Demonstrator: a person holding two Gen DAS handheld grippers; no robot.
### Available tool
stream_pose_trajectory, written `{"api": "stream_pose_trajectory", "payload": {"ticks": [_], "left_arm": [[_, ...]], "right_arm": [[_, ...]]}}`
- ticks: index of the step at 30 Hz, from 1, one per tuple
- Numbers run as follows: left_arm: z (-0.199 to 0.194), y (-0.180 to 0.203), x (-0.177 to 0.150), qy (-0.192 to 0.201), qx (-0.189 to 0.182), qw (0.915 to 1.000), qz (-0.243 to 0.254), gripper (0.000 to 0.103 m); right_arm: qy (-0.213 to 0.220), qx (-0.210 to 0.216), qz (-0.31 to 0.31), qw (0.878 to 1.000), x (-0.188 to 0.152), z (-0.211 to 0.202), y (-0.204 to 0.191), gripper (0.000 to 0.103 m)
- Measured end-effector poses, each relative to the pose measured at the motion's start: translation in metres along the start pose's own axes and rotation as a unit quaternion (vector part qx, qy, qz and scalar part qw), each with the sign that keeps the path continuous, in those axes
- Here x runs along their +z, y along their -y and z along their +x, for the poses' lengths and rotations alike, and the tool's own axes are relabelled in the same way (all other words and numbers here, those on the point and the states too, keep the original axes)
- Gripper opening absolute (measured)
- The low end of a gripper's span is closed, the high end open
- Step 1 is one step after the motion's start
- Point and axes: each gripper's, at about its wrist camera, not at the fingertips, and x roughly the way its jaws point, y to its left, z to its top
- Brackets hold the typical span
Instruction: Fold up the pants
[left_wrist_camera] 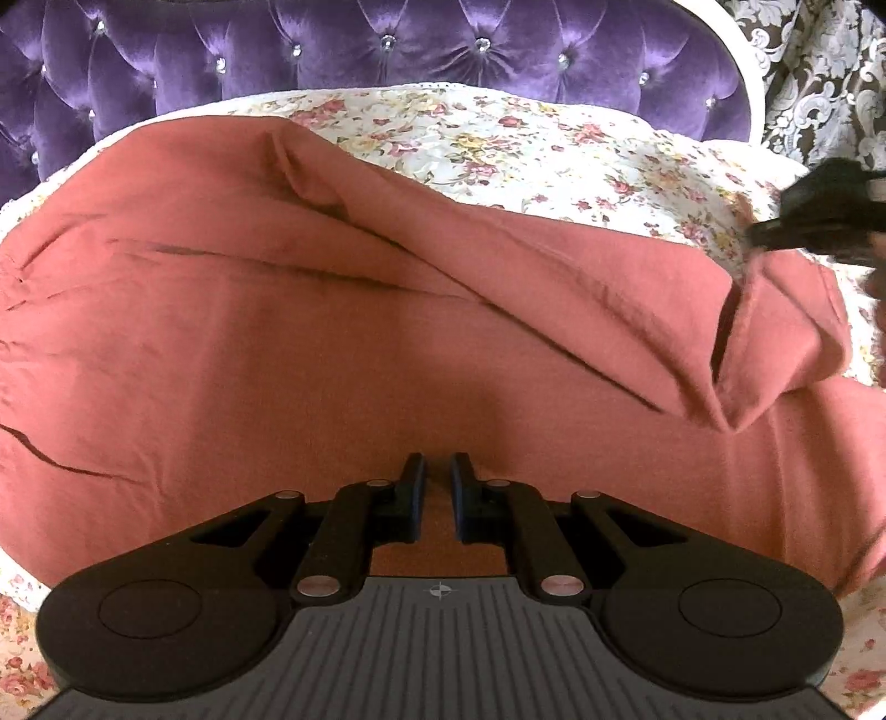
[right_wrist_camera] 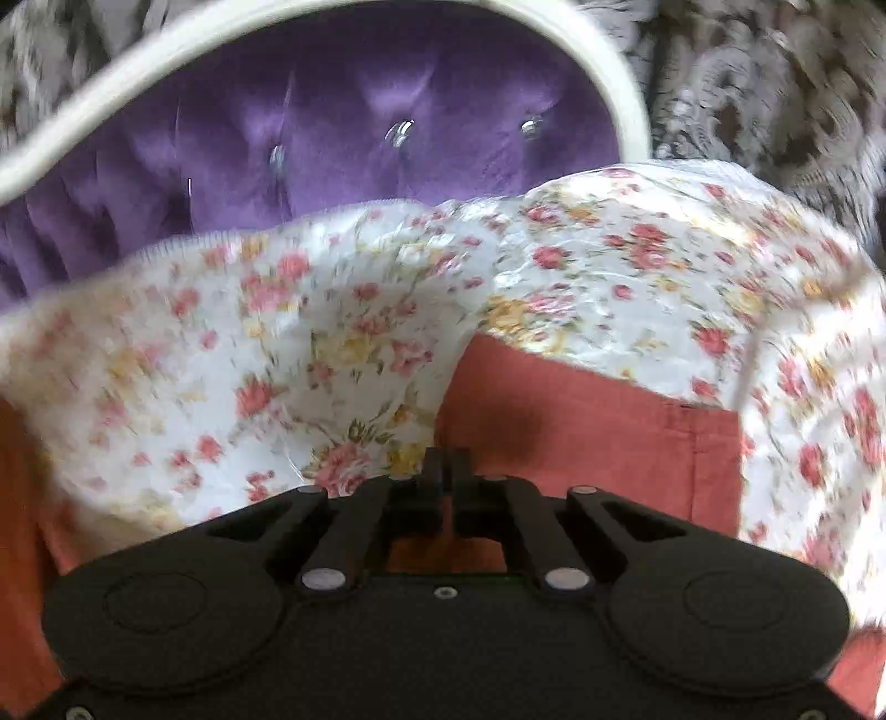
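The rust-red pants lie spread across the floral bedspread, with one leg folded diagonally over the other toward the right. My left gripper hovers low over the near part of the pants, its jaws a narrow gap apart with cloth under them but nothing clearly pinched. My right gripper is shut on the hem end of a pants leg and holds it over the bedspread; it also shows in the left wrist view at the far right, above the raised leg end. The right wrist view is motion-blurred.
A purple tufted headboard with a white frame stands behind the bed. Patterned wallpaper is at the right. The floral bedspread has a raised fold near the right gripper.
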Motion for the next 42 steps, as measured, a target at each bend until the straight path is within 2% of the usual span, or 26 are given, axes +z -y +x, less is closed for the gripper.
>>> {"api": "stream_pose_trajectory", "payload": {"ticks": [4,7,10,12,14,15,18,20,22,23,25,27,33,36,42], "left_arm": [[0.0,-0.002,0.0,0.0,-0.005,1.0,-0.001,0.01],[0.0,-0.001,-0.001,0.003,-0.004,1.0,0.001,0.011],[-0.001,0.003,-0.002,0.005,0.003,0.9999,0.009,0.011],[-0.002,0.004,-0.002,0.005,0.005,0.9999,0.014,0.011],[-0.003,0.004,0.0,0.0,0.003,0.9999,0.017,0.011],[-0.004,0.002,0.002,-0.004,0.0,0.9998,0.017,0.011],[-0.015,-0.013,0.009,-0.001,0.0,0.9999,0.013,0.012],[-0.024,-0.031,0.016,0.008,0.002,1.0,0.004,0.012],[-0.029,-0.052,0.025,0.014,0.01,0.9998,-0.012,0.012],[-0.03,-0.063,0.029,0.017,0.016,0.9995,-0.02,0.012],[-0.03,-0.088,0.039,0.025,0.037,0.9981,-0.042,0.012],[-0.028,-0.111,0.048,0.028,0.061,0.9958,-0.061,0.012],[-0.01,-0.175,0.064,0.025,0.097,0.9884,-0.114,0.012],[0.0,-0.206,0.066,0.019,0.109,0.9836,-0.142,0.012],[0.017,-0.252,0.073,0.009,0.128,0.9748,-0.182,0.012]], "right_arm": [[0.069,0.005,0.026,0.997,-0.019,-0.081,0.042,0.007],[0.082,-0.006,0.049,0.995,-0.05,-0.126,0.078,0.007],[0.053,-0.021,0.073,0.996,-0.089,-0.142,0.104,0.008],[0.006,-0.016,0.098,0.995,-0.112,-0.136,0.119,0.009],[-0.054,-0.014,0.101,0.993,-0.126,-0.122,0.124,0.015],[-0.067,-0.024,0.1,0.992,-0.13,-0.119,0.124,0.019],[-0.047,-0.031,0.086,0.995,-0.126,-0.137,0.117,0.02],[-0.008,-0.024,0.065,0.998,-0.113,-0.156,0.103,0.028],[0.026,0.002,0.03,0.999,-0.095,-0.168,0.081,0.05],[0.04,0.021,0.013,0.999,-0.087,-0.169,0.068,0.053],[0.06,0.069,-0.025,0.996,-0.071,-0.164,0.04,0.054],[0.059,0.118,-0.06,0.989,-0.055,-0.148,0.006,0.054],[0.035,0.242,-0.141,0.959,-0.02,-0.086,-0.096,0.054],[0.013,0.279,-0.176,0.944,-0.004,-0.054,-0.144,0.054],[-0.005,0.321,-0.238,0.917,0.013,-0.007,-0.222,0.054]]}}
